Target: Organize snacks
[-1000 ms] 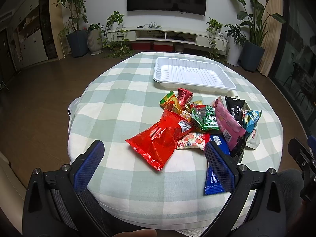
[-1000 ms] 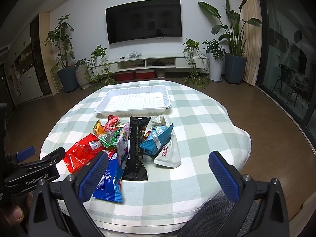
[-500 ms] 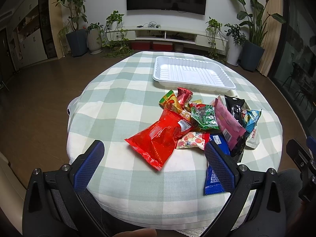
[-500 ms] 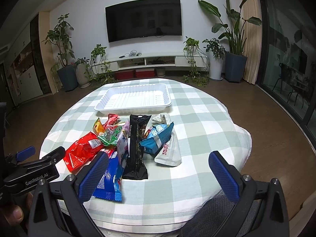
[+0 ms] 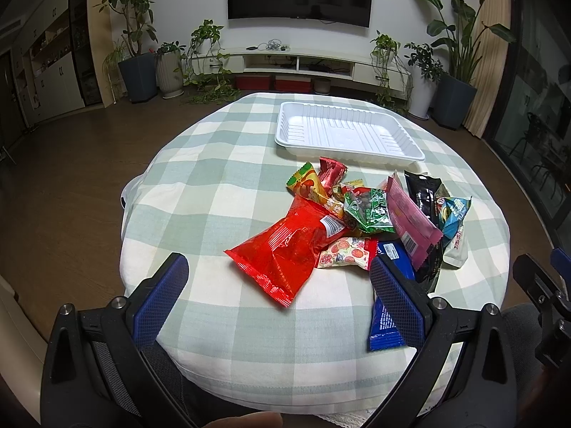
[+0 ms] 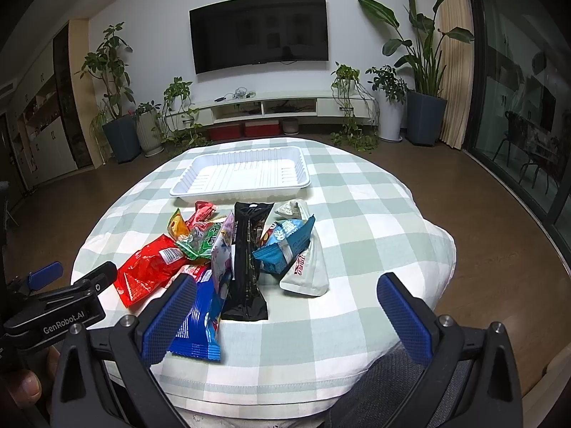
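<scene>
I see the left hand-held gripper [image 5: 278, 281] spread wide with nothing between its blue ribbed pads, hovering at the near edge of the round table covered in a green-and-white checked cloth [image 5: 214, 164]. My right hand-held gripper [image 6: 285, 303] is likewise spread and empty, low over the near edge.

The snacks lie in one loose overlapping heap near the middle of the table. A large crinkled glossy red bag with a white label [image 5: 285, 246] sits nearest the left side. Behind it are a small orange-yellow packet [image 5: 305, 183] and a small red wrapped packet [image 5: 332, 171]. A green foil packet [image 5: 369, 208] rests atop the heap's centre, with a pink flat packet [image 5: 410, 221] tilted against it. A long black pouch [image 6: 248, 260] runs front to back; a light blue packet [image 6: 285, 246] overlaps a white flat pouch with red lettering [image 6: 308, 267] to its right. A dark blue ridged-edge packet [image 6: 200, 324] lies closest to me.

The white ribbed plastic tray [image 6: 185, 187] sits just beyond the heap, apart from it, holding nothing.
</scene>
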Available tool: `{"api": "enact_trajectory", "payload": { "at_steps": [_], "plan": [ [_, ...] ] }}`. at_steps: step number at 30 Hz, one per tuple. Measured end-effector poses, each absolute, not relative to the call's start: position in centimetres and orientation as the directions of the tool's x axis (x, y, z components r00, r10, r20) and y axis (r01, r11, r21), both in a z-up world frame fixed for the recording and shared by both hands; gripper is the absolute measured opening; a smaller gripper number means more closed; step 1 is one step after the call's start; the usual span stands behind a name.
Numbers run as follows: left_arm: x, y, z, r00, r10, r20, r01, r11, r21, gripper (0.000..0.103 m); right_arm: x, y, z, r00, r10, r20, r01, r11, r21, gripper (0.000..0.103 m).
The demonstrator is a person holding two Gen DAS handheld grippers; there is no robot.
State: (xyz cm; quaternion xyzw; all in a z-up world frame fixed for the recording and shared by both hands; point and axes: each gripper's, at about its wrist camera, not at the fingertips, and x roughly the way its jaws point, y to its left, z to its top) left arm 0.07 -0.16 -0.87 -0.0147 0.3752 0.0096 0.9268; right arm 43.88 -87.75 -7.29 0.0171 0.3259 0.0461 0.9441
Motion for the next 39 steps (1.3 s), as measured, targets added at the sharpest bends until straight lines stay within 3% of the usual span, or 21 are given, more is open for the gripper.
{"api": "enact_trajectory", "payload": {
  "at_steps": [39],
  "plan": [
    [-0.25,-0.2,-1.29,0.713,-0.006,-0.701,-0.028,0.999,-0.037,0.103,44.33,-87.69,-8.12,0.771,0.1,-0.629,-0.075,0.995,0.067,0.103]
  ]
}}
